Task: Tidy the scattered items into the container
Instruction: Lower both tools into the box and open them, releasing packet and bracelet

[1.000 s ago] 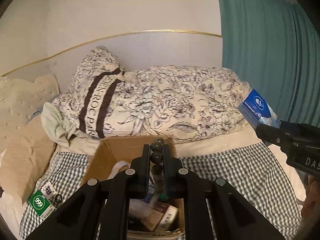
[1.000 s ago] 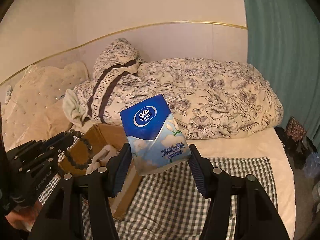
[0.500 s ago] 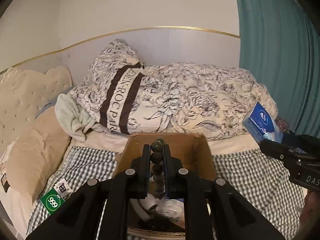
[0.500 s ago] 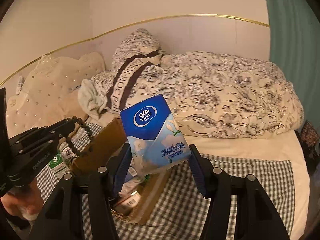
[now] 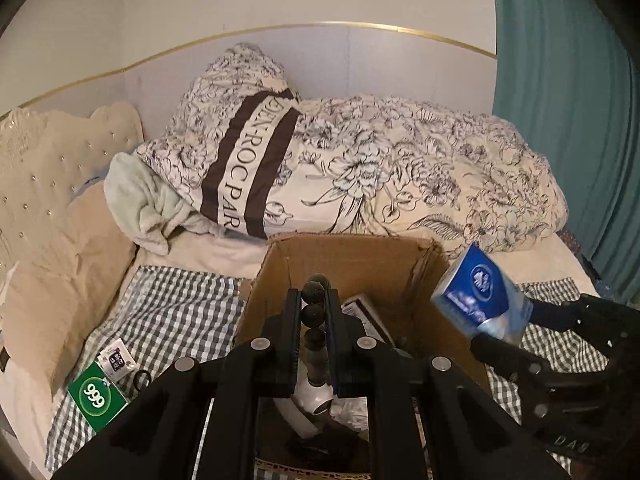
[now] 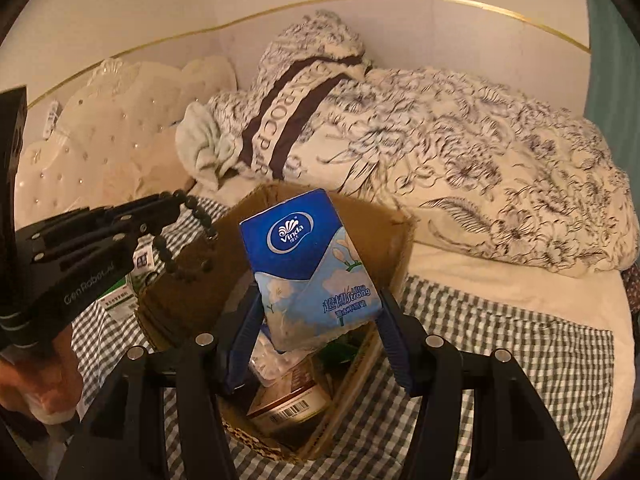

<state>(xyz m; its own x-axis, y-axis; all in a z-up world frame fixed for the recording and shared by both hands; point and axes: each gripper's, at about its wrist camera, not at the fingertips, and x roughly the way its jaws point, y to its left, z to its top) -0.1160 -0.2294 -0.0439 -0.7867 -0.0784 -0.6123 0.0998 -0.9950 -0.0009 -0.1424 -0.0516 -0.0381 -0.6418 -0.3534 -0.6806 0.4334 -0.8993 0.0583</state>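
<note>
A brown cardboard box [image 5: 352, 256] stands open on the checked bed cloth, with several items inside. My left gripper [image 5: 313, 300] is shut on a string of dark beads [image 5: 313, 314] and hangs over the box's left part. In the right wrist view the beads [image 6: 168, 252] dangle from that gripper [image 6: 170, 204] above the box's left rim [image 6: 240, 208]. My right gripper [image 6: 320, 300] is shut on a blue tissue pack [image 6: 308, 264], held over the box opening. The left wrist view shows the pack [image 5: 480, 304] above the box's right wall.
A green packet [image 5: 96, 394] and a small white packet [image 5: 116, 360] lie on the checked cloth [image 5: 172, 308] left of the box. A flowered quilt [image 5: 400, 176] and pillows are piled behind the box. A teal curtain [image 5: 568, 120] hangs at the right.
Both grippers have moved in and down toward the box. The beads and the tissue pack now hang over its opening, and the box fills more of both views.
</note>
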